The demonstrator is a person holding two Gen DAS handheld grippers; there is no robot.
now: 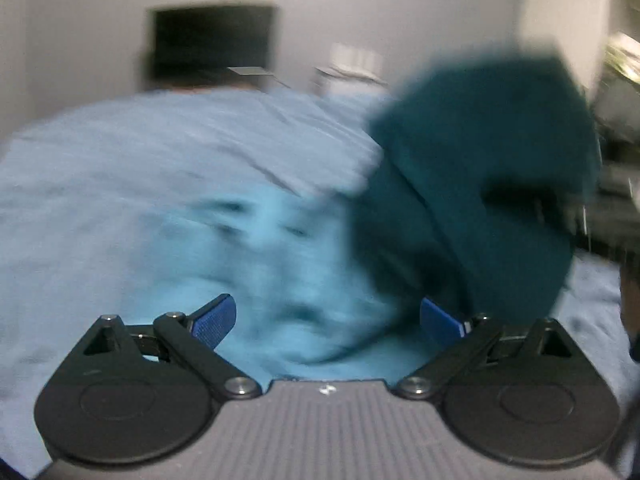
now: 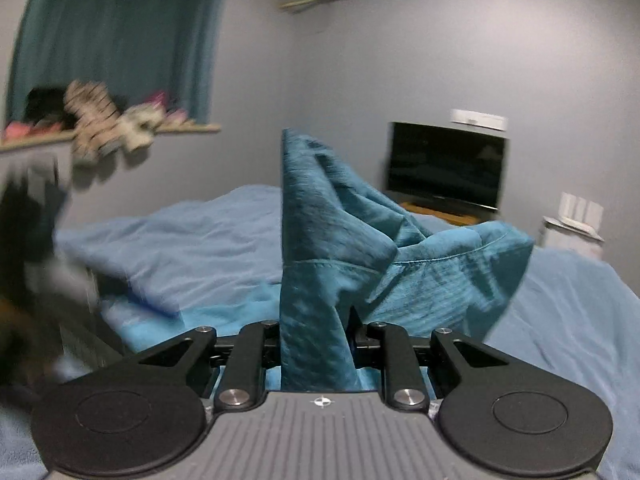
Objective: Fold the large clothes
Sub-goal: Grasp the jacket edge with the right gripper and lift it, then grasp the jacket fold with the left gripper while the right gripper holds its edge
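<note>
A teal garment (image 2: pixel 320 240) is clamped in my right gripper (image 2: pixel 314 344), whose jaws are shut on a bunched fold; the fabric stands up in front of the camera and hides the fingertips. In the left wrist view the same garment (image 1: pixel 480 184) hangs dark and blurred at the right, lifted above the bed. My left gripper (image 1: pixel 328 320) is open and empty, its blue pads (image 1: pixel 214 320) wide apart just above a light blue cloth (image 1: pixel 272 264) lying on the bed.
A pale blue bedsheet (image 2: pixel 192 248) covers the bed. A dark TV (image 2: pixel 446 166) stands against the far wall. Stuffed toys (image 2: pixel 104 120) sit on a shelf under a teal curtain at the left. A dark blurred object (image 2: pixel 28 240) is at the left edge.
</note>
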